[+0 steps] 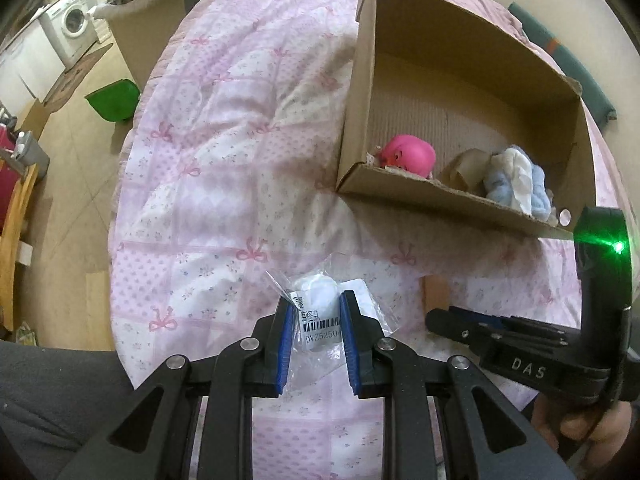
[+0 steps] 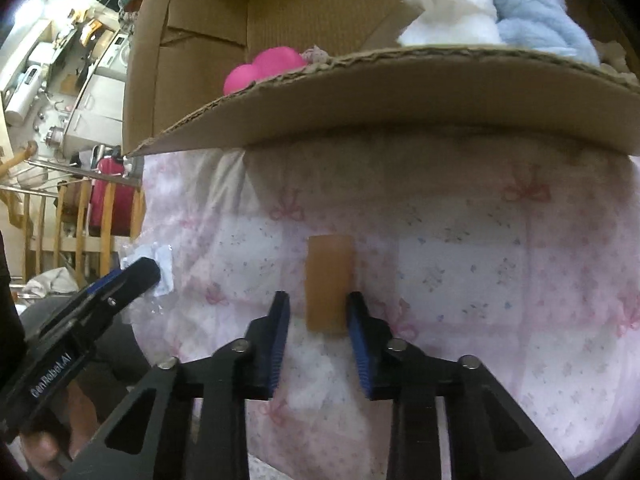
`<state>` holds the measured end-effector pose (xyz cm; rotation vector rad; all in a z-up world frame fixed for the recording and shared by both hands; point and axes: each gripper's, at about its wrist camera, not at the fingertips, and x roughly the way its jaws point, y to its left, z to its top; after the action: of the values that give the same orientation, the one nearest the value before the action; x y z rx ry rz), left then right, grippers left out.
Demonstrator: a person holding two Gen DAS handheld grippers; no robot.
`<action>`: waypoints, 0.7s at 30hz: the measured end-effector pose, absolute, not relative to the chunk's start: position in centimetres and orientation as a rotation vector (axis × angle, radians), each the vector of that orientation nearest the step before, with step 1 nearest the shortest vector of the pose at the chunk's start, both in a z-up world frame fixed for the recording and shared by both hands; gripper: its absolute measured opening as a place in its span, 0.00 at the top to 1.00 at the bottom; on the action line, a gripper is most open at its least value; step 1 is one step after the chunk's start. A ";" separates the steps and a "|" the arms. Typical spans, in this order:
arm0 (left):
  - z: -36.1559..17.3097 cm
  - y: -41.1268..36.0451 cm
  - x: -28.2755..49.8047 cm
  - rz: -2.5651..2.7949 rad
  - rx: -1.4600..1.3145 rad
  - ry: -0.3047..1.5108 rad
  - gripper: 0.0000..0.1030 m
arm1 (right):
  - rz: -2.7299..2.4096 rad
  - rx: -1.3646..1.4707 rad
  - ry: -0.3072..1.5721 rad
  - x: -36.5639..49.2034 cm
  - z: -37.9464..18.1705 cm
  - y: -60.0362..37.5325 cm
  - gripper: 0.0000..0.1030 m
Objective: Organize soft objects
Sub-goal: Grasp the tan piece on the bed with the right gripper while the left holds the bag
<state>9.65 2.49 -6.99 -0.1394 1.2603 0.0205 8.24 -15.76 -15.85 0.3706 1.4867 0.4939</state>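
A clear plastic packet [image 1: 326, 312] with a white soft item and a barcode label lies on the pink quilt [image 1: 224, 184]. My left gripper [image 1: 316, 300] is open, its blue pads on either side of the packet. A tan oblong sponge-like block [image 2: 329, 282] lies on the quilt in the right wrist view. My right gripper [image 2: 318, 300] is open around the block's near end. The open cardboard box [image 1: 436, 196] holds a pink toy [image 1: 410, 156], a beige item and a blue and white soft bundle [image 1: 516, 184].
The quilt covers a bed whose left edge drops to a wood floor. A green dustpan [image 1: 114, 100] and a washing machine [image 1: 70, 24] are at the far left. A wooden rail [image 2: 80, 216] and a red suitcase [image 2: 108, 196] stand left of the bed.
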 end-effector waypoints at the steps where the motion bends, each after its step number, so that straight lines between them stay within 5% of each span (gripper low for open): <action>1: -7.1 2.5 9.6 0.020 -0.139 1.260 0.80 | 0.491 0.366 1.488 8.2 -15.8 -15.8 0.80; 5: -7.1 2.2 9.7 0.015 -0.134 1.260 0.80 | 0.490 0.371 1.467 8.1 -15.5 -16.6 0.92; 21: -7.2 0.5 9.5 0.013 -0.062 1.241 0.80 | 0.401 0.359 1.348 6.2 -11.7 -20.0 0.92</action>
<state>9.45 0.53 -7.22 -0.0618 1.2406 0.0129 6.19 -20.01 -11.70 0.3586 1.3483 0.4015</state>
